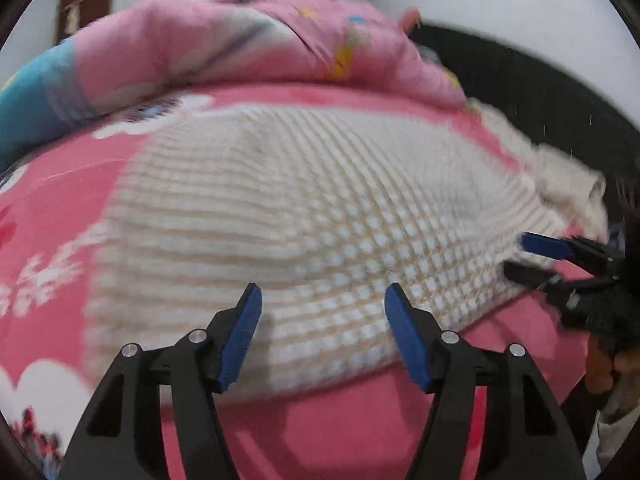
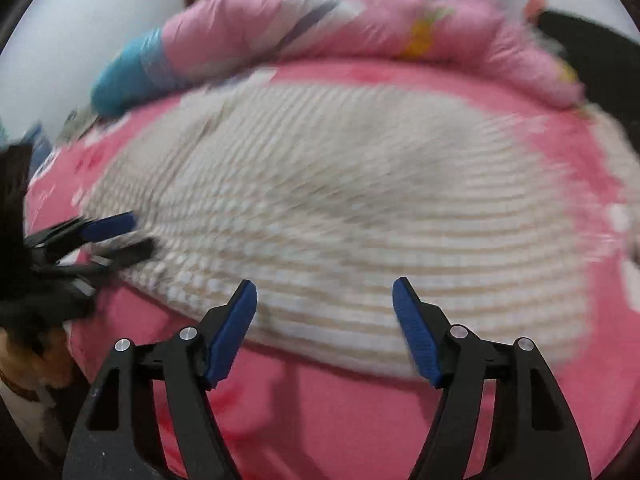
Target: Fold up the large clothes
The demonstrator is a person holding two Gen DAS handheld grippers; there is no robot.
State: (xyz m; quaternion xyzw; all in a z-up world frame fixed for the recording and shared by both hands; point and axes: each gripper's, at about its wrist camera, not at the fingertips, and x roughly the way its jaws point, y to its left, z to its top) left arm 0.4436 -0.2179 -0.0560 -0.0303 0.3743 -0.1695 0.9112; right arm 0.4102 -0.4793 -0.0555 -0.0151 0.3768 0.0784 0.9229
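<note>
Since the sweater [image 1: 280, 208] is a thick, loose knit lying flat on the pink bed [image 1: 340, 432], it looks soft, floppy and fairly weighty, likely to stretch and sag when lifted; its near hem seems the place to pinch, one corner each. Left tool [image 1: 323, 312] and right tool [image 2: 325, 304] both gape wide, holding nothing.

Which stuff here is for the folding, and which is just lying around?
For the folding:
white knitted sweater
left tongs, open
right tongs, open

Just lying around:
rolled pink quilt
pink bedsheet under the sweater
</note>
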